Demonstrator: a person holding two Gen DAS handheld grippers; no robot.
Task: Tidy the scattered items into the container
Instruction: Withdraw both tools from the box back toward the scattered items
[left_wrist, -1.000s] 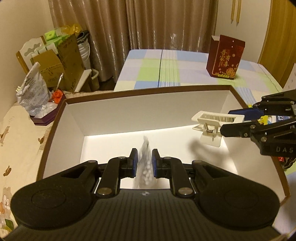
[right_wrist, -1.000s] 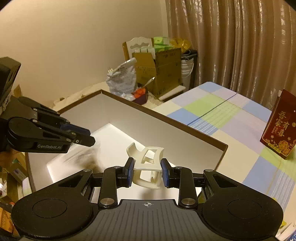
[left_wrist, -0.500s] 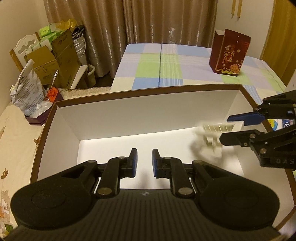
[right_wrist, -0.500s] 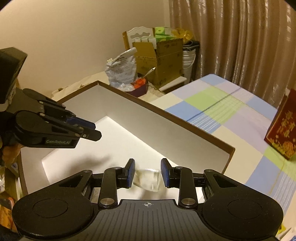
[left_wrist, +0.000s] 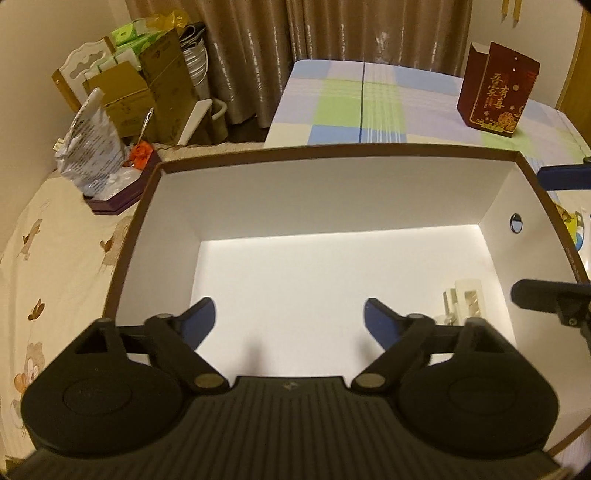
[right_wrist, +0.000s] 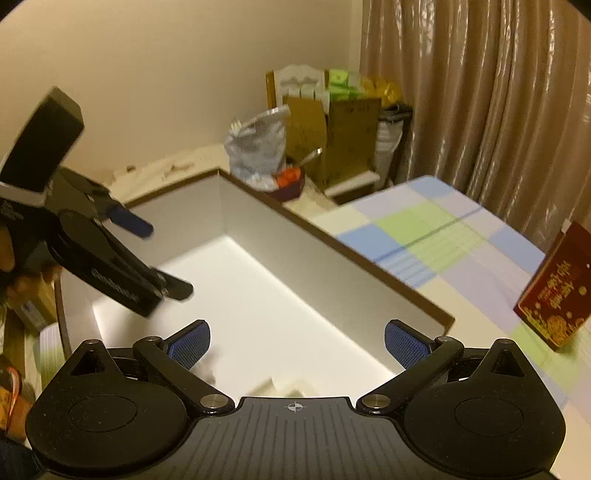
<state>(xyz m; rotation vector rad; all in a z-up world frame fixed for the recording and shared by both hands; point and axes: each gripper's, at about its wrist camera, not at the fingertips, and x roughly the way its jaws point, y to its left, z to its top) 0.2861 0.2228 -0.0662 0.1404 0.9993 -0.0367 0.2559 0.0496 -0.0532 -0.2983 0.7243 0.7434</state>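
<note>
A large box with a brown rim (left_wrist: 369, 149) and a white inside fills both views (right_wrist: 332, 242). My left gripper (left_wrist: 290, 314) hangs over the box's near side. Its jaws are opening wide with nothing between them. A white plastic clip (left_wrist: 465, 299) lies on the box floor at the right, free of both grippers. My right gripper (right_wrist: 297, 339) is above that end, its jaws opening too and empty. The clip (right_wrist: 291, 387) shows just below them, partly hidden by the gripper body. In the right wrist view the left gripper (right_wrist: 162, 258) reaches in from the left.
A dark red gift box (left_wrist: 496, 90) stands on the checked tablecloth (left_wrist: 354, 107) beyond the container. Cardboard boxes (left_wrist: 147, 92) and a crinkled plastic bag (left_wrist: 90, 147) crowd the back left corner beside a curtain. A cartoon-print cloth (left_wrist: 48, 266) lies left of the container.
Both grippers went from shut to wide open. The white clip dropped out of the right gripper onto the box floor. The small clear packet left the left gripper.
</note>
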